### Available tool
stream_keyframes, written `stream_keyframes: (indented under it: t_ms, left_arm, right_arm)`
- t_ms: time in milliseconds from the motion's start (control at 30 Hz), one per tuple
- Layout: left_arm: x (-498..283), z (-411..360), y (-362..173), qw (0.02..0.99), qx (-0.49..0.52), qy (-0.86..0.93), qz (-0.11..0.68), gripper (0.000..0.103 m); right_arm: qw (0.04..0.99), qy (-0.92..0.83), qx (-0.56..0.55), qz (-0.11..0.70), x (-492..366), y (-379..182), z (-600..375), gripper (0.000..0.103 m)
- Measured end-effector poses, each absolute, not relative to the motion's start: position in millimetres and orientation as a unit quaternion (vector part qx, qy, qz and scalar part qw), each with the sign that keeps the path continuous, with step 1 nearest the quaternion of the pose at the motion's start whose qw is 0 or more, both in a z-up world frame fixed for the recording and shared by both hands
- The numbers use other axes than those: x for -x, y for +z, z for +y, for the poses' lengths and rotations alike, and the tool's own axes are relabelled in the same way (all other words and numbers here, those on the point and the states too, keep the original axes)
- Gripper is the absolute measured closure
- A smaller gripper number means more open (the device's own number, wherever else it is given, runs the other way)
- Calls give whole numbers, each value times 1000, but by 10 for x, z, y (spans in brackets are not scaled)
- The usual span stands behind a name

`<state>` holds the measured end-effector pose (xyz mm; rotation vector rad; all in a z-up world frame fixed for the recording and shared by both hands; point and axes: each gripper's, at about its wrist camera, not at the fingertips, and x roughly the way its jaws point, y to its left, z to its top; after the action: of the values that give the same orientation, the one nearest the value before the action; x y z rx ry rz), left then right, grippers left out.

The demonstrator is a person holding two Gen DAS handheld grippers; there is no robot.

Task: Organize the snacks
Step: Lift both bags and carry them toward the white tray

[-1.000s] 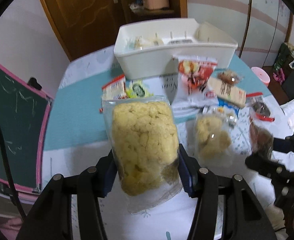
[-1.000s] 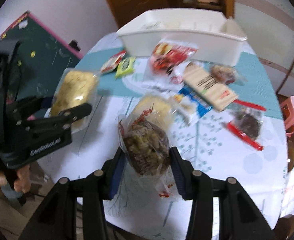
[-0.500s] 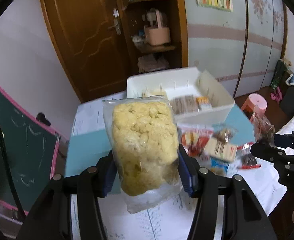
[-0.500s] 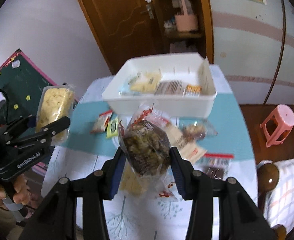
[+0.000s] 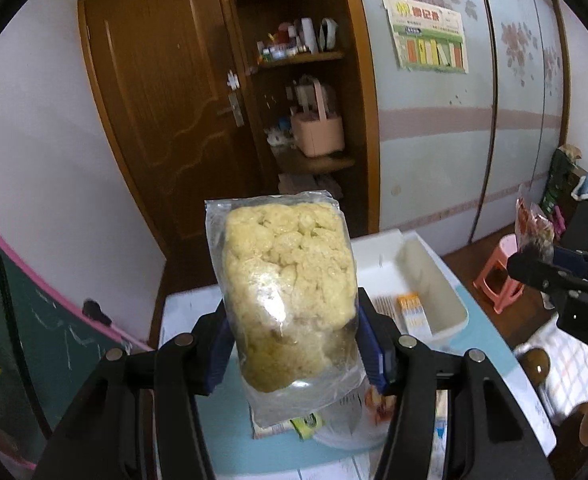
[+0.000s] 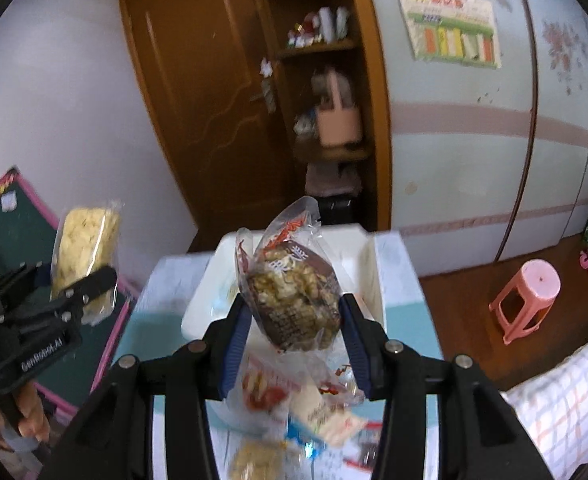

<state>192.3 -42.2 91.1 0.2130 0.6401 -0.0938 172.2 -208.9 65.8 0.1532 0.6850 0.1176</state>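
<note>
Yellow snack bag (image 5: 289, 292) sits upright in the left gripper (image 5: 294, 344) in the left wrist view. The two blue pads (image 5: 218, 354) pinch the bag on both sides, about a bag's width apart. The bag is clear and full of pale yellow puffy bits. It is held up in the air, above the near part of the bench (image 5: 229, 432). Behind it, farther away, is one white bin (image 5: 442, 300) on the bench, with one small orange and white box (image 5: 414, 316) inside. A few more packets lie under the bag, but they are mostly hidden. At the far right, the right gripper (image 5: 534, 256) holds one small dark bag (image 5: 534, 232). One pink stool (image 5: 498, 276) stands on the floor.

From the right wrist view, the right gripper (image 6: 294, 324) pinches one brown snack bag (image 6: 294, 296) between its blue pads (image 6: 235, 340). The bag is tilted and held in the air, in front of the white bin (image 6: 368, 272). On the left, the left gripper (image 6: 93, 280) holds the yellow snack bag (image 6: 85, 256). Below, on the bench (image 6: 410, 320), lie some more packets, too blurry to count. One red and white packet (image 6: 261, 392) shows near the gripper. The pink stool (image 6: 530, 300) is on the right.
</note>
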Motion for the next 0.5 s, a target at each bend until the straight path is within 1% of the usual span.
stream_keyframes:
  t_ms: [100, 233, 367, 500]
  left_arm:
    - [-2145, -491, 1044, 947, -109, -35, 300, 50]
    - [-2466, -573, 1074, 947, -113, -24, 300, 50]
    - [-2835, -637, 933, 941, -111, -18, 320, 50]
    - [-3164, -687, 696, 930, -107, -15, 350, 50]
  right_arm:
    - [942, 47, -85, 322, -1924, 785, -2103, 58]
    - [945, 30, -86, 315, -2180, 856, -2089, 58]
    - [944, 16, -82, 320, -2401, 816, -2035, 57]
    - [938, 4, -66, 339, -2618, 657, -1958, 57]
